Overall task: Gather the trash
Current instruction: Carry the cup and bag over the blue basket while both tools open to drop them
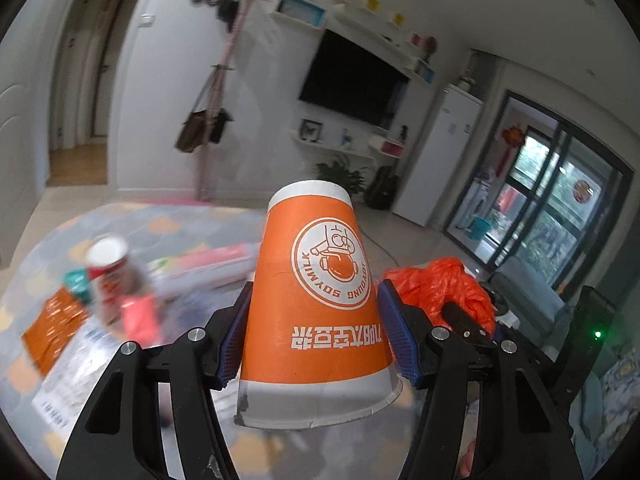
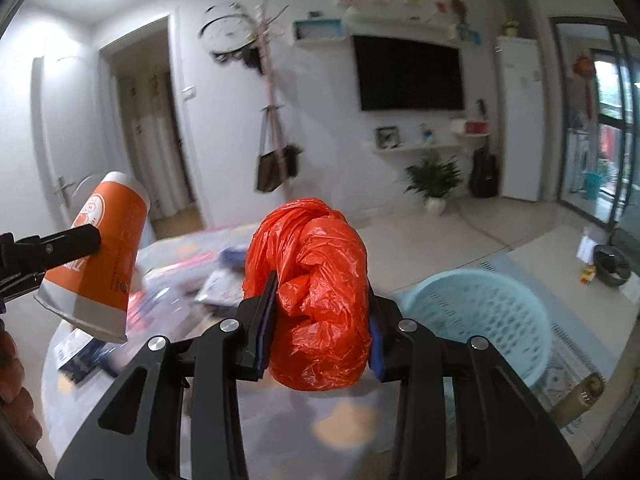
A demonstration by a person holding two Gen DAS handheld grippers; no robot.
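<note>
My left gripper [image 1: 314, 332] is shut on an orange paper cup [image 1: 316, 304], held upside down above the table. The cup also shows at the left of the right wrist view [image 2: 100, 264]. My right gripper [image 2: 320, 316] is shut on a crumpled red plastic bag [image 2: 316, 300], held above the table edge. The bag also shows to the right of the cup in the left wrist view [image 1: 444, 288].
A round table with a patterned cloth [image 1: 168, 224] holds a red and white can [image 1: 112, 272], a teal lid [image 1: 76, 280], an orange packet [image 1: 52, 332] and papers. A light blue basket [image 2: 484, 316] stands on the floor to the right of the table.
</note>
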